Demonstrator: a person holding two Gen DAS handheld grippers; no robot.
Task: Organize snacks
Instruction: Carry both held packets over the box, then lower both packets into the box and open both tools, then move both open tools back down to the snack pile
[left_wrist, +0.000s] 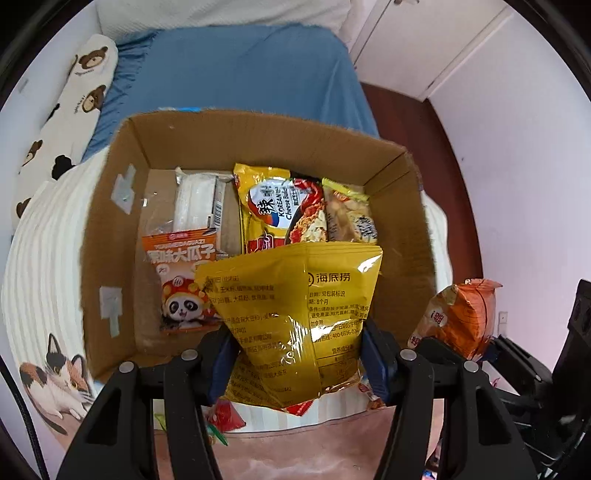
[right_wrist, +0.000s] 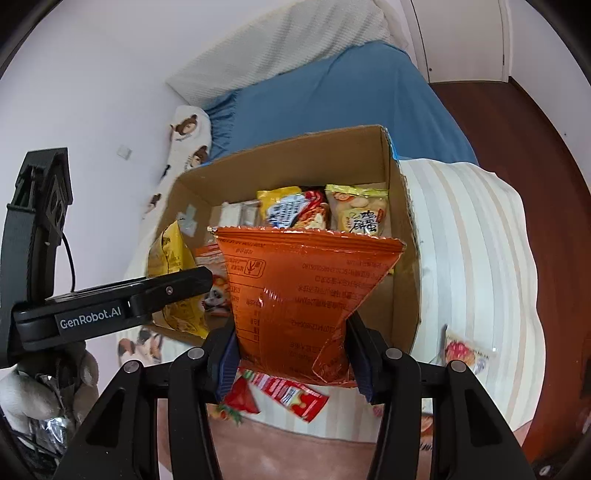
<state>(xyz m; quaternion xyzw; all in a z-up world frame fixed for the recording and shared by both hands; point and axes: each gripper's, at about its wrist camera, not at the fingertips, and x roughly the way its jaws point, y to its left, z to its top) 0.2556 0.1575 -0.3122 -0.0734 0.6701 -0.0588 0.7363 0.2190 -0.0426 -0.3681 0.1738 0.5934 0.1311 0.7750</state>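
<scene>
I held each tool clamped on a bag, left tool (left_wrist: 301, 363) gripping the yellow bag (left_wrist: 295, 314), right tool (right_wrist: 295, 360) the orange bag (right_wrist: 295, 295), both above the box (left_wrist: 110, 221) for dropping in.

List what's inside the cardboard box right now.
Inside the cardboard box: a white packet, a panda seed pack, cheese noodles and a cracker bag. The held yellow bag covers the near floor.

The right tool (right_wrist: 295, 354) clamps an orange snack bag (right_wrist: 303, 291) above the open cardboard box (right_wrist: 402, 258) of packets on the bed, while the left tool (right_wrist: 177, 284) carries a yellow bag (right_wrist: 173, 258) beside it.
</scene>
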